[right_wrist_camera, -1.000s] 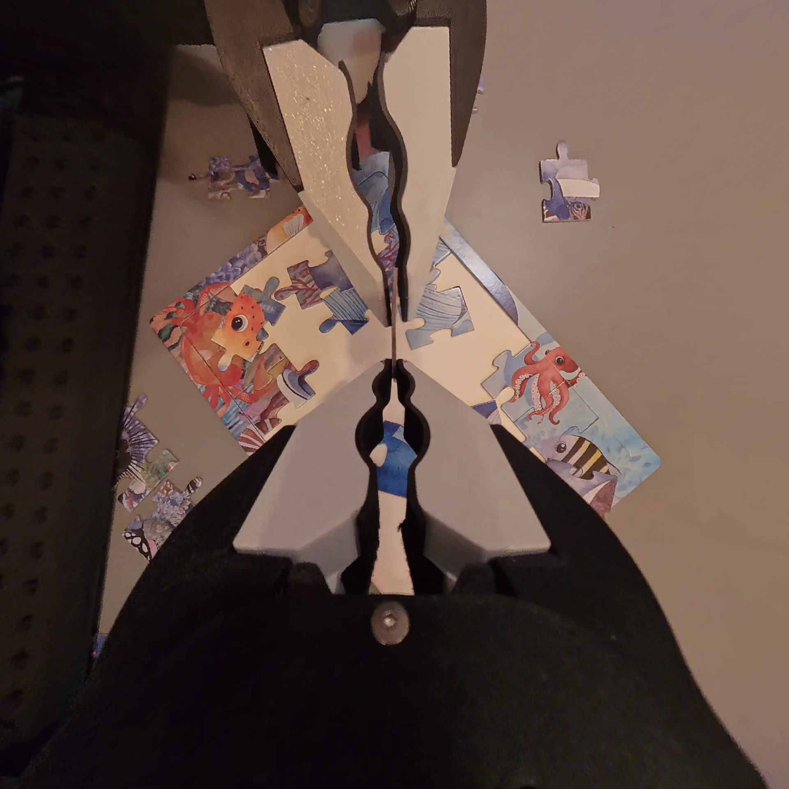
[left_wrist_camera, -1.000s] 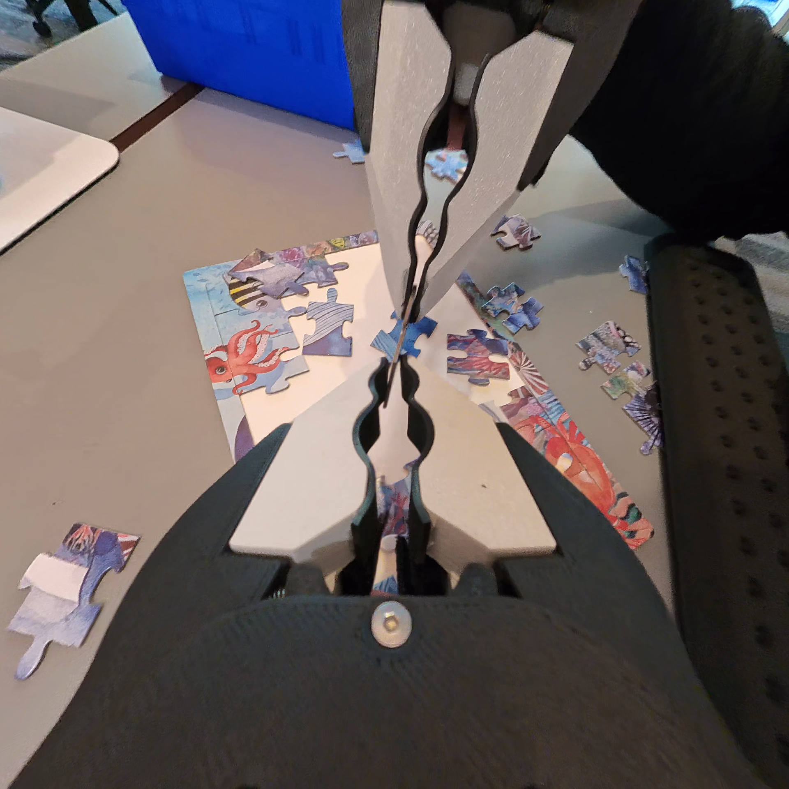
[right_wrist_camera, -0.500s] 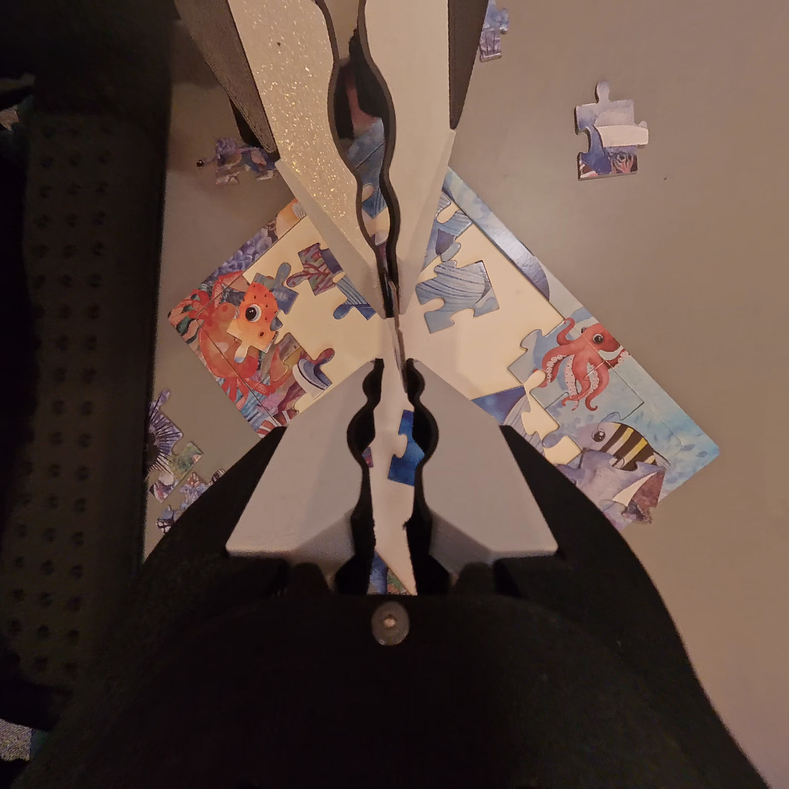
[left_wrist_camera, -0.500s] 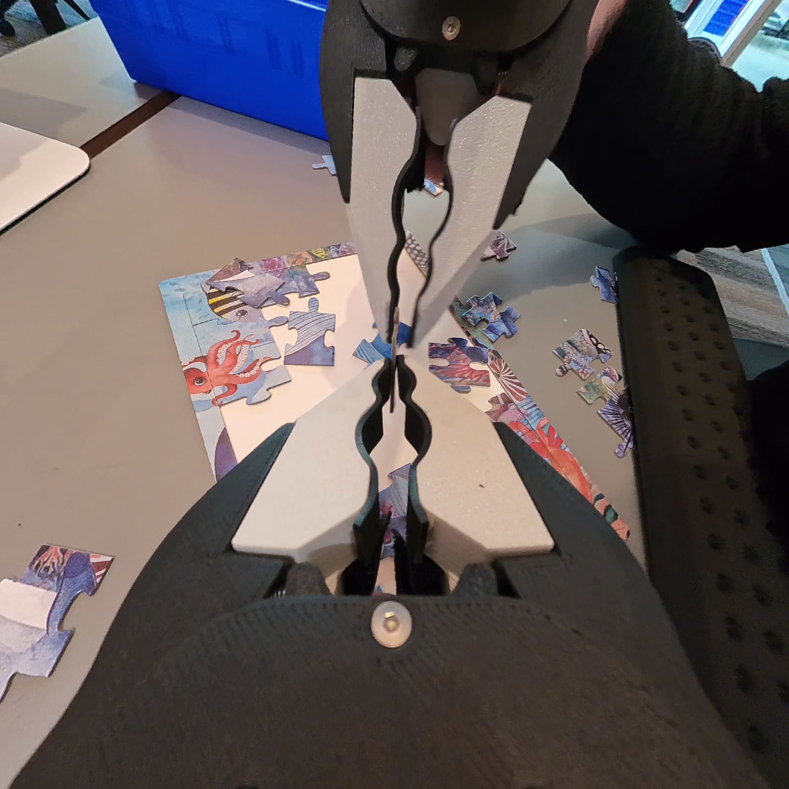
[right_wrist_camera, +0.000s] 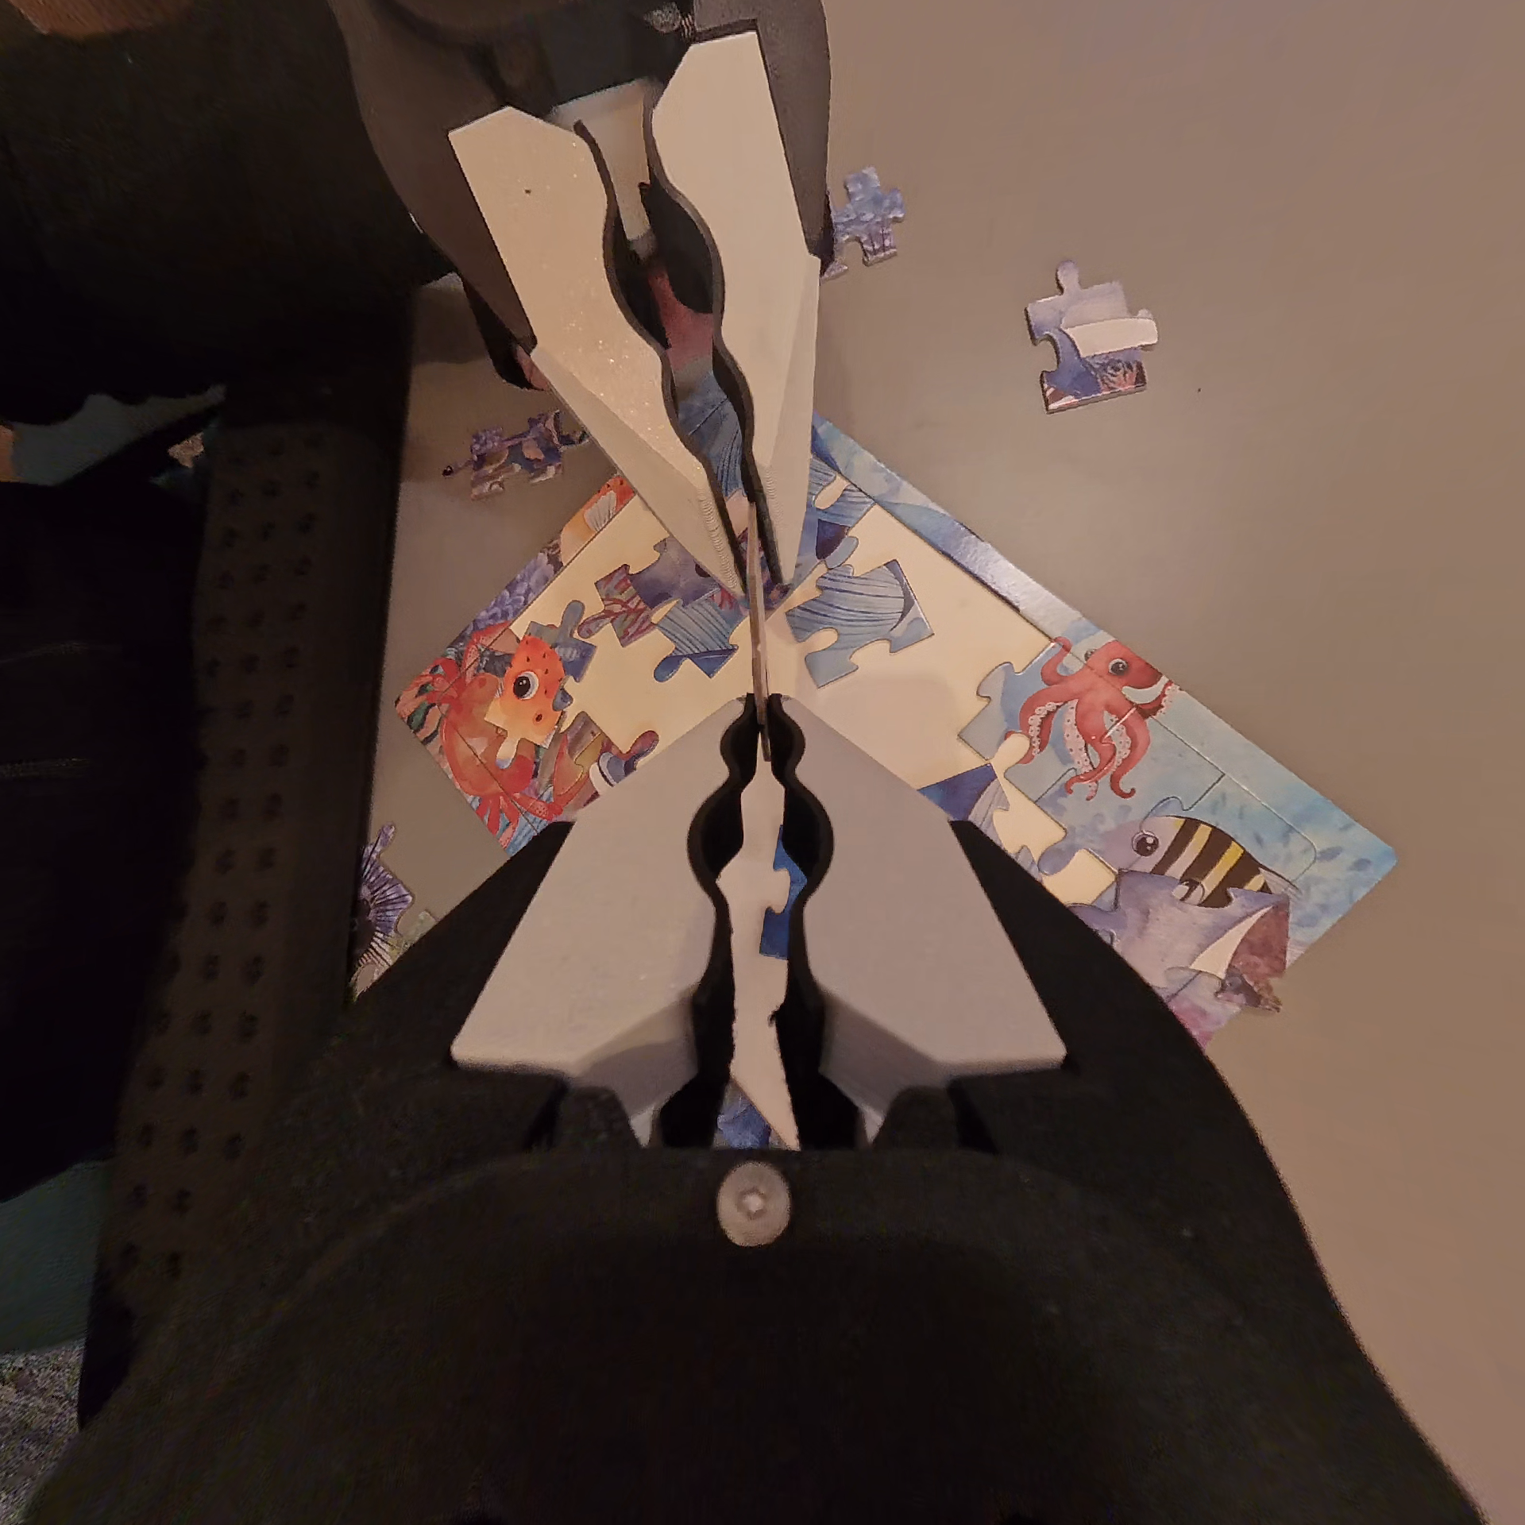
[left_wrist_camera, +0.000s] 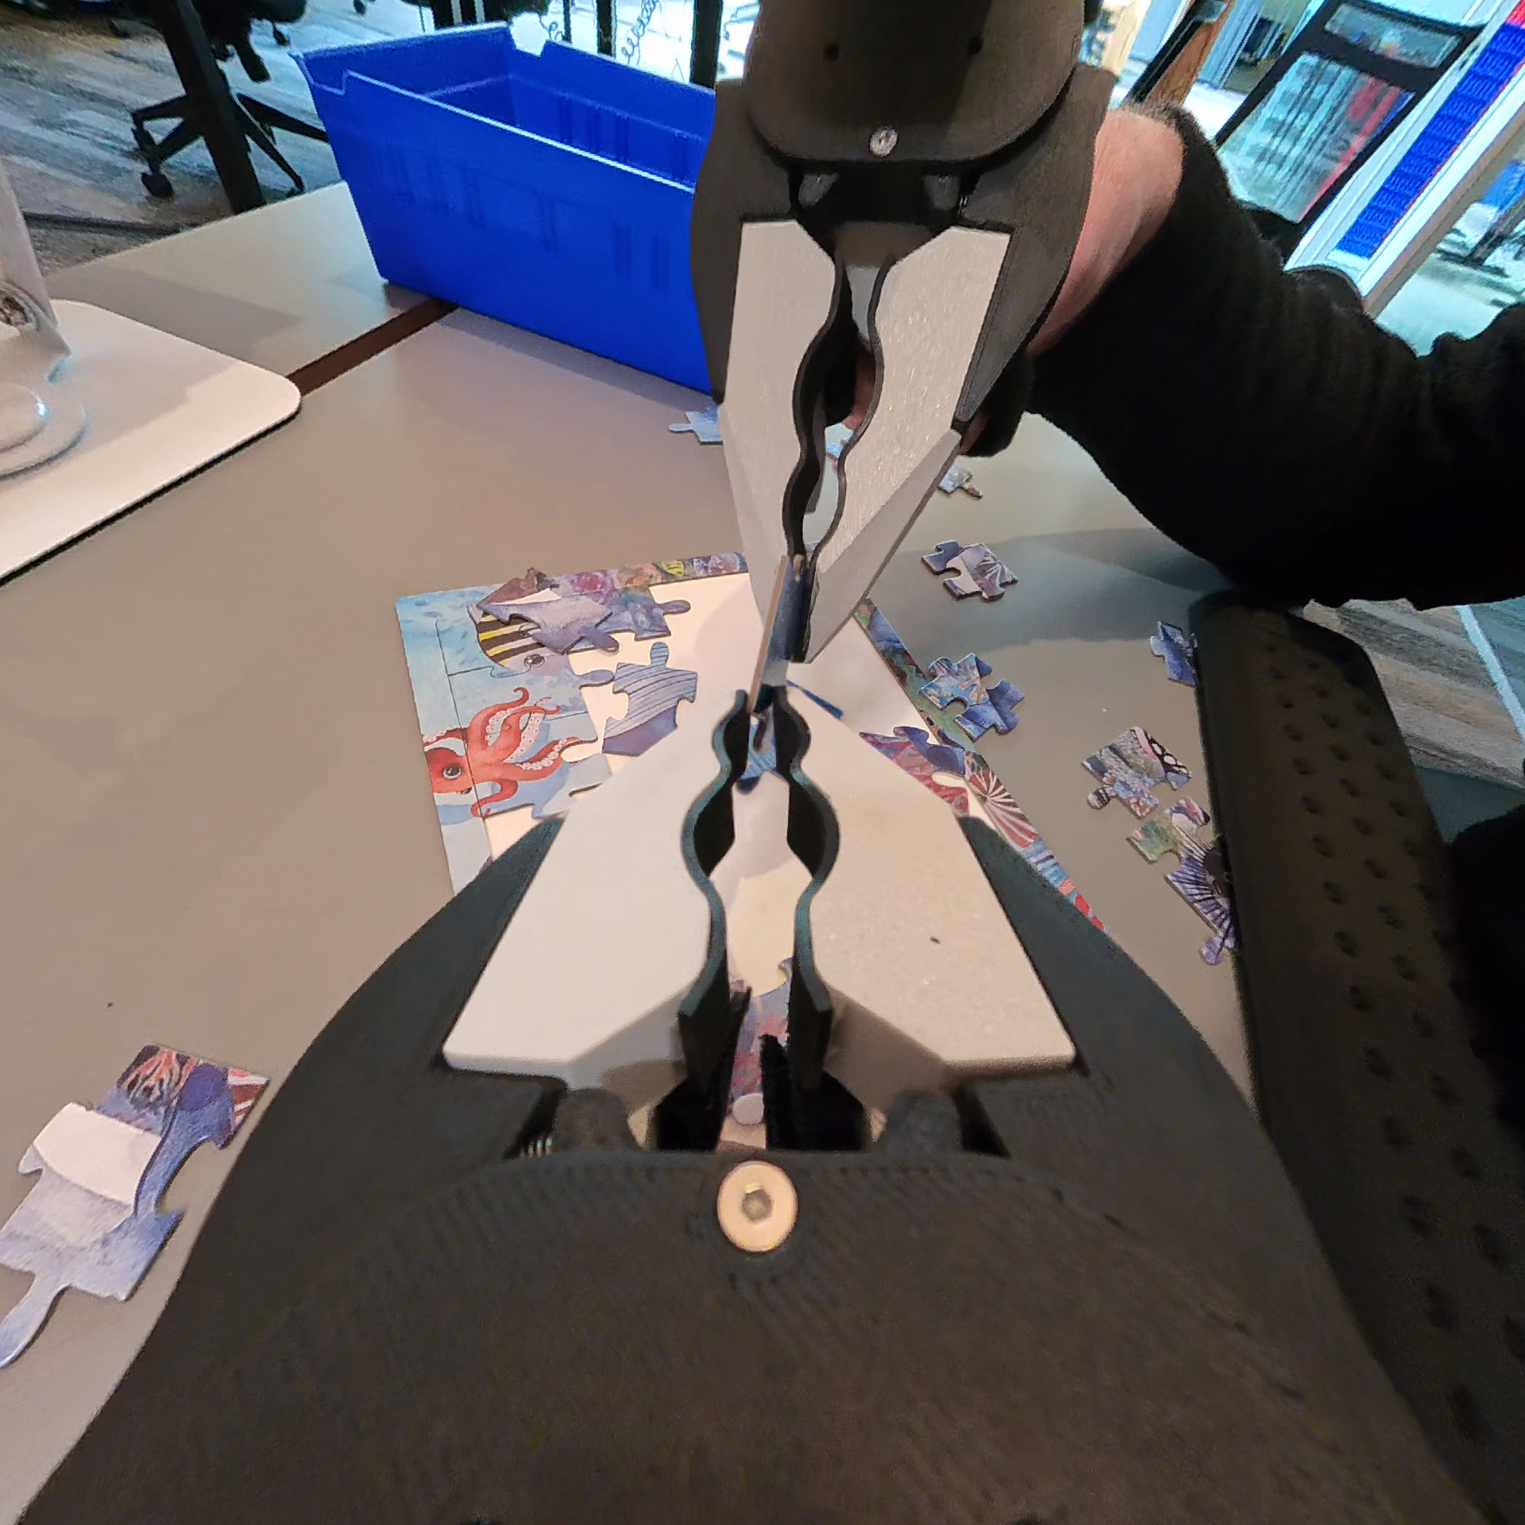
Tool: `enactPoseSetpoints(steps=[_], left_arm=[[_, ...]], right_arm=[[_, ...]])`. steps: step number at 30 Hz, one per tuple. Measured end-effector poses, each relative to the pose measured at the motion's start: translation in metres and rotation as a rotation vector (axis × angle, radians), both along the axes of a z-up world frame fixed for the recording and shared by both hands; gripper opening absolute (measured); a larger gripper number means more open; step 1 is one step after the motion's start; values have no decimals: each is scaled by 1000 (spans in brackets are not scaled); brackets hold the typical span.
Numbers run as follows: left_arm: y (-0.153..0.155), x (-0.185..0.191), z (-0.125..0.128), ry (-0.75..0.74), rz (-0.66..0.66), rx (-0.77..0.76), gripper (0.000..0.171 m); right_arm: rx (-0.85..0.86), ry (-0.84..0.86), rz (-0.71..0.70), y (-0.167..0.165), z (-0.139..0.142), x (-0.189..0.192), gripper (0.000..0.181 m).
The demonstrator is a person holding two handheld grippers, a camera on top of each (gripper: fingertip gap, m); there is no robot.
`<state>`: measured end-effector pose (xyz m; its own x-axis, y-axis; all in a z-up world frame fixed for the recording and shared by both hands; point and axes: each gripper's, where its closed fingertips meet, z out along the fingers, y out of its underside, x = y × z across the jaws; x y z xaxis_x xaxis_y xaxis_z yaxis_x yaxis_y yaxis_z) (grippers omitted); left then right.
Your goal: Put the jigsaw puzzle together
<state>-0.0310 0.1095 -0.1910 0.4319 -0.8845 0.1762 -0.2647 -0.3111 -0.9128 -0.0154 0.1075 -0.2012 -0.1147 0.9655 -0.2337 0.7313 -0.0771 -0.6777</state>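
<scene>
The jigsaw board (left_wrist_camera: 421,660) lies on the grey table, partly filled, with an octopus and a striped fish at one end; it also shows in the right wrist view (right_wrist_camera: 908,701). My left gripper (left_wrist_camera: 759,714) and right gripper (right_wrist_camera: 759,722) meet tip to tip above the board's middle. Both are shut on one thin puzzle piece (left_wrist_camera: 774,639), seen edge-on (right_wrist_camera: 757,652). In the left wrist view the right gripper (left_wrist_camera: 794,652) comes down from above, held by a hand in a black sleeve. In the right wrist view the left gripper (right_wrist_camera: 747,569) comes down from above.
Loose pieces lie right of the board (left_wrist_camera: 974,697) (left_wrist_camera: 1135,767) and near left (left_wrist_camera: 107,1155), and beyond it in the right wrist view (right_wrist_camera: 1089,338). A blue bin (left_wrist_camera: 512,206) stands at the back. A white mat (left_wrist_camera: 124,429) is far left. A black perforated pad (left_wrist_camera: 1362,908) borders the right. My left and right fingertips are right by each other.
Both grippers stay tip to tip on the piece. The left wrist view has tilted up, showing the bin and room. The right gripper has drawn back, showing its body and the hand.
</scene>
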Motion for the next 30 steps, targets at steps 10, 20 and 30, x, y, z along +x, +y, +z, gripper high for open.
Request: enactPoseSetpoints(steps=[10, 20, 30], left_arm=[[1, -5, 2, 17, 10, 12, 1], [24, -35, -15, 175, 164, 52, 17], [23, -31, -33, 251, 144, 38, 18]], right_arm=[[65, 49, -42, 9, 11, -6, 1], [69, 73, -170, 36, 22, 5, 0], [22, 15, -174, 37, 13, 14, 0]])
